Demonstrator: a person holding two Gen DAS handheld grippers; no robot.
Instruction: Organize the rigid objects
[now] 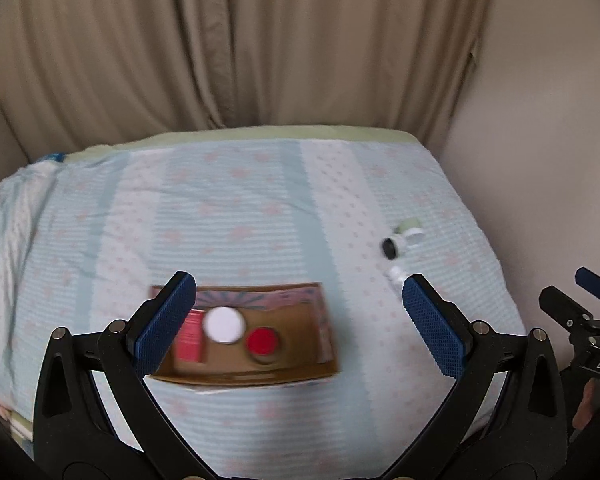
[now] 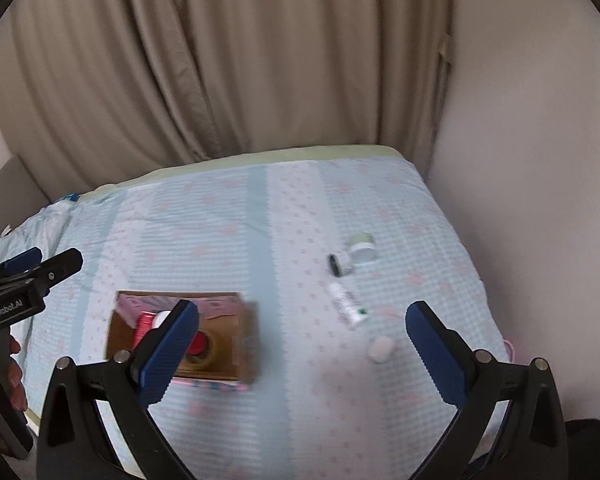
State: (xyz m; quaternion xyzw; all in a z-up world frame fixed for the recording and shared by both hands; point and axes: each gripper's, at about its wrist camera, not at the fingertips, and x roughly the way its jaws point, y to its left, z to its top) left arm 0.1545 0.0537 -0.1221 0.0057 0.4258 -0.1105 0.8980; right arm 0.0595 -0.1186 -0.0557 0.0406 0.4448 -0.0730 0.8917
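An open cardboard box (image 1: 304, 360) (image 2: 244, 344) lies on the bed and holds a white-capped bottle (image 1: 223, 325), a red-capped jar (image 1: 262, 342) and a red packet (image 1: 190, 338). My left gripper (image 1: 298, 316) hovers open above the box, nothing between its fingers. To the right lie loose items: a pale green jar (image 2: 360, 246), a small black-capped bottle (image 2: 338, 265), a white tube (image 2: 346, 304) and a white cap (image 2: 381, 348). My right gripper (image 2: 300, 344) is open and empty, held above the bed between the box and these items.
The bed (image 2: 220, 240) has a light blue cover with pink dots. Beige curtains (image 2: 220, 60) hang behind it and a plain wall (image 2: 540, 200) runs along its right side. A person's hand (image 2: 14, 380) holds the left gripper's handle.
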